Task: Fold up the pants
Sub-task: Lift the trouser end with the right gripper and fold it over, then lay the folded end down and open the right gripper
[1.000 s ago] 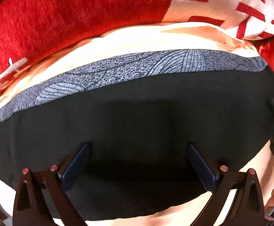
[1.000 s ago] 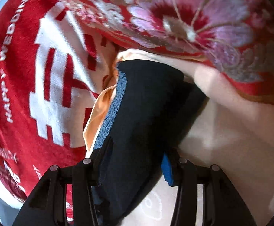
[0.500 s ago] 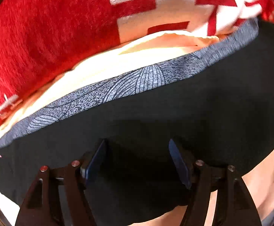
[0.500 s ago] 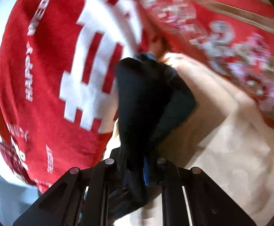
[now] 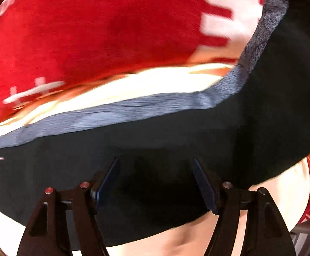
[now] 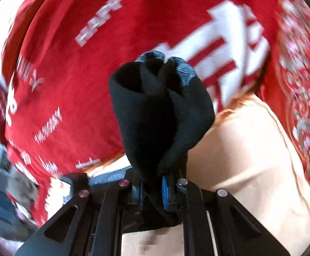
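Left wrist view: the left gripper (image 5: 156, 183) has its jaws spread well apart, with the black pants (image 5: 176, 140) lying between and beneath the pads; nothing is pinched. The pants cover the lower half of the frame, their grey patterned waistband (image 5: 116, 111) running from 9 o'clock across the middle, then turning sharply up toward 1 o'clock, where the cloth is raised off the surface. Beyond the waistband, toward 12 o'clock, lies a cream sheet (image 5: 146, 83) and then a red blanket (image 5: 86, 34) with white lettering. Motion blur limits finer detail. Right wrist view: the right gripper (image 6: 154, 192) is closed tight on a gathered bunch of the pants (image 6: 155, 115), which rises from the jaws toward 12 o'clock as a rolled, hanging fold, with a sliver of grey waistband at its top. The red blanket (image 6: 69, 74) fills the frame from 9 to 1 o'clock; the cream sheet (image 6: 251, 149) lies at 4 o'clock. Assessment: the step in hand appears to be the cross fold, the right side of the garment lifted while the left side lies flat on the bed. The next move, in my judgement, calls for the right gripper to carry its end over toward the left edge and lay it so the waistband lines up, while the left gripper either presses or grips the flat portion to stop it dragging. The bunched hold risks a creased, uneven fold unless the cloth is spread on release.
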`<state>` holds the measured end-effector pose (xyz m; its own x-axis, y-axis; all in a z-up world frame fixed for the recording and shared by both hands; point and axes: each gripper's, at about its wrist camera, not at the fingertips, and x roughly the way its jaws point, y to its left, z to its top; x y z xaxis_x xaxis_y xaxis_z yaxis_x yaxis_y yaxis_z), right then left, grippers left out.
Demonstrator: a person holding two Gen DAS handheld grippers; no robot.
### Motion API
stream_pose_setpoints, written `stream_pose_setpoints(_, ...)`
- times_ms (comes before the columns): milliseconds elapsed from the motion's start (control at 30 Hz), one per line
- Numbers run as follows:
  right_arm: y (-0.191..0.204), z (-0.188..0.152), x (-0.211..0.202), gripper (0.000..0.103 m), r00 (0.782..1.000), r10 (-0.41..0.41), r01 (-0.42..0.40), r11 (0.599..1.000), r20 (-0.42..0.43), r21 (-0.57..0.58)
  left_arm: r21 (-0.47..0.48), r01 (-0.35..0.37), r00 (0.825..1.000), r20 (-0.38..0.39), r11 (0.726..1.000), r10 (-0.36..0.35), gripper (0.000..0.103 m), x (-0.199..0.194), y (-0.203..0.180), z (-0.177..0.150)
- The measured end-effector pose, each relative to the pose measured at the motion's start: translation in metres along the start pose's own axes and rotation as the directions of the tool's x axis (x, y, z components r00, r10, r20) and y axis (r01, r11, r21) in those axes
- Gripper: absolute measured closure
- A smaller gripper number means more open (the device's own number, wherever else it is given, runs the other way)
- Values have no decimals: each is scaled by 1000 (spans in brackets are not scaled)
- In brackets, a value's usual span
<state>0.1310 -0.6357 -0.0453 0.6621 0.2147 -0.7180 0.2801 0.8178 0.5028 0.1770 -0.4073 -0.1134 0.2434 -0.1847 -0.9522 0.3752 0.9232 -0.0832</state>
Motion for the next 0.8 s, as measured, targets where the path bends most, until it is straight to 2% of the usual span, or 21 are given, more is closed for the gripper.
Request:
stream_pose_setpoints(67, 23, -10, 4, 89, 1000, -19, 18, 998, -10, -55, -7, -29, 1000, 2, 1000, 29, 30, -10, 33, -4)
stream_pose_setpoints(100, 38, -15, 9, 89, 999, -32, 30, 996, -19, -86, -14, -45, 999, -4, 999, 45, 22, -15, 51, -9)
stream_pose_setpoints(133, 51, -22, 14, 89, 999, -42, 39, 992, -27, -117, -28, -58, 998, -5, 998, 58, 20, -19, 67, -12)
stream_pose_setpoints(233, 99, -49, 43, 89, 993, -95, 76, 971, -73, -229, -73, -107, 994, -13, 992, 106, 20, -32, 118, -28)
stream_pose_setpoints(300, 121, -68, 63, 89, 988, -108, 74, 960, -114, -271, -101, -145, 989, -29, 984, 143, 20, -37, 142, -50)
stream_pose_setpoints(400, 145, -106, 104, 87, 967, -164, 91, 936, -193, -341, -133, -196, 980, -60, 971, 190, 20, -34, 177, -70)
stream_pose_setpoints(467, 158, -131, 129, 82, 944, -247, 138, 898, -219, -419, -147, -213, 976, -81, 966, 203, 20, -29, 192, -82)
stream_pose_setpoints(500, 166, -148, 144, 82, 922, -320, 182, 854, -217, -487, -155, -215, 975, -90, 964, 203, 20, -30, 200, -90)
stream_pose_setpoints(533, 170, -156, 149, 81, 911, -360, 207, 824, -204, -528, -161, -216, 975, -96, 963, 202, 20, -30, 205, -96)
stream_pose_setpoints(567, 178, -167, 156, 79, 891, -418, 245, 770, -175, -589, -167, -216, 974, -100, 962, 202, 20, -30, 210, -99)
stream_pose_setpoints(600, 187, -178, 159, 78, 870, -476, 281, 698, -133, -659, -172, -217, 974, -103, 961, 201, 20, -28, 214, -95)
stream_pose_setpoints(633, 198, -188, 159, 70, 855, -511, 298, 628, -93, -719, -177, -214, 975, -104, 961, 198, 20, -29, 216, -97)
stream_pose_setpoints(667, 204, -193, 158, 61, 852, -517, 294, 599, -80, -745, -180, -211, 975, -104, 961, 194, 20, -30, 220, -100)
stream_pose_setpoints(700, 213, -200, 152, 57, 854, -515, 279, 571, -72, -772, -182, -207, 976, -100, 961, 191, 20, -33, 226, -99)
stream_pose_setpoints(733, 220, -205, 146, 57, 857, -510, 267, 561, -73, -784, -181, -202, 978, -92, 962, 188, 20, -36, 225, -97)
stream_pose_setpoints(767, 226, -208, 139, 57, 862, -501, 253, 555, -76, -792, -179, -197, 979, -84, 964, 184, 20, -36, 238, -91)
stream_pose_setpoints(800, 230, -208, 128, 57, 877, -471, 221, 578, -100, -785, -176, -191, 981, -74, 966, 180, 20, -38, 242, -82)
